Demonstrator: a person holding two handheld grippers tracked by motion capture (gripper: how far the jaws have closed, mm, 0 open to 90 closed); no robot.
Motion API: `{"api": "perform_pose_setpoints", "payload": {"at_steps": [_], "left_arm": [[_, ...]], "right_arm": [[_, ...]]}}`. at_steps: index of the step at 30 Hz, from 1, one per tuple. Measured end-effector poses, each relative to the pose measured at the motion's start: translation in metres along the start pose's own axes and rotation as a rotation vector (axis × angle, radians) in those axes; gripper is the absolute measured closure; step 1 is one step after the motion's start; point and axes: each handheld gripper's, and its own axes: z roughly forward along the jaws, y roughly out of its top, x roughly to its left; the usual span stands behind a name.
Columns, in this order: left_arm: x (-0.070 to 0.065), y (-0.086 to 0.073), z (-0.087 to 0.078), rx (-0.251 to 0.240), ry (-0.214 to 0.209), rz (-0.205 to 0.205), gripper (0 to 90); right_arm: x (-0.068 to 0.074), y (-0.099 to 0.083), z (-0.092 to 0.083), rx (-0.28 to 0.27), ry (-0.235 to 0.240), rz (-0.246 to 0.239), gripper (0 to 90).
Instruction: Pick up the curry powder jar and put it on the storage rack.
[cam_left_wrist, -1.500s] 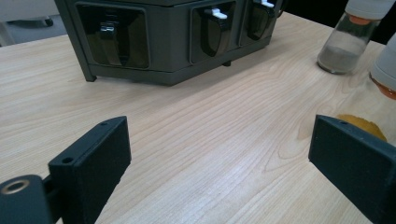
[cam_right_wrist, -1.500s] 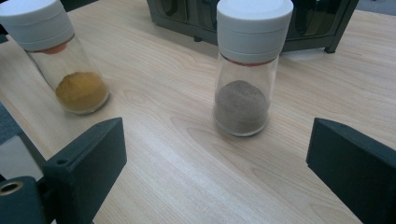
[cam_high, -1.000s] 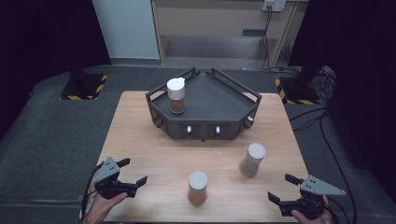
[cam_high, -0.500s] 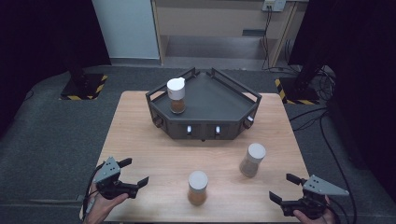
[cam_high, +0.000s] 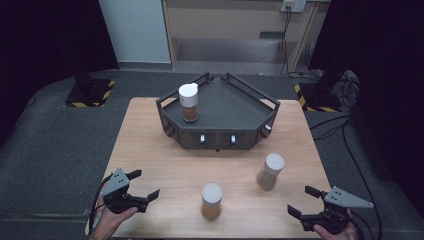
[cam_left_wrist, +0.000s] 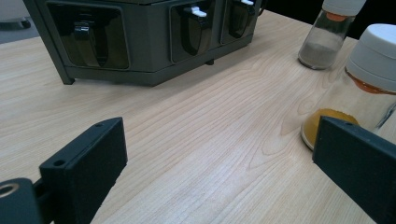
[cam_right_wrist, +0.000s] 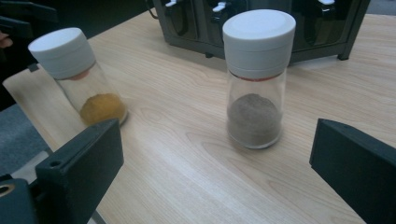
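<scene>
Three white-capped glass spice jars are in sight. One with brown powder (cam_high: 189, 102) stands in the left of the dark rack (cam_high: 235, 105). An orange-powder jar (cam_high: 211, 201) (cam_left_wrist: 359, 88) (cam_right_wrist: 79, 79) and a grey-powder jar (cam_high: 270, 171) (cam_left_wrist: 329, 32) (cam_right_wrist: 257, 79) stand on the wooden table. My left gripper (cam_high: 146, 183) (cam_left_wrist: 222, 140) is open at the near left, nothing between its jaws. My right gripper (cam_high: 300, 200) (cam_right_wrist: 215, 140) is at the near right; its jaws have just been opening and stand wide, with the grey jar ahead of them, untouched.
The rack (cam_left_wrist: 140, 46) (cam_right_wrist: 280, 28) has small clips along its front face. Bare wood (cam_high: 150, 145) lies between the rack and the grippers. Dark floor mats surround the table; cables (cam_high: 350, 145) run at the right.
The right gripper's jaws have spread slightly wider. Both hands and all jars stay where they were.
</scene>
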Motion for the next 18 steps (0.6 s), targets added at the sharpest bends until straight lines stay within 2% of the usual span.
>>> {"api": "perform_pose_setpoints", "payload": {"at_steps": [12,16,18], "left_arm": [[0.0,0.0,-0.001,0.001,0.001,-0.003,2.3],[0.0,-0.001,-0.001,-0.002,0.003,-0.009,2.3],[0.0,0.0,-0.001,0.0,0.004,-0.009,2.3]], "right_arm": [[0.006,0.017,-0.002,-0.012,0.039,-0.04,3.4],[0.002,0.018,-0.006,-0.034,0.063,-0.021,3.2],[0.002,0.021,-0.008,-0.035,0.057,-0.028,3.2]]}}
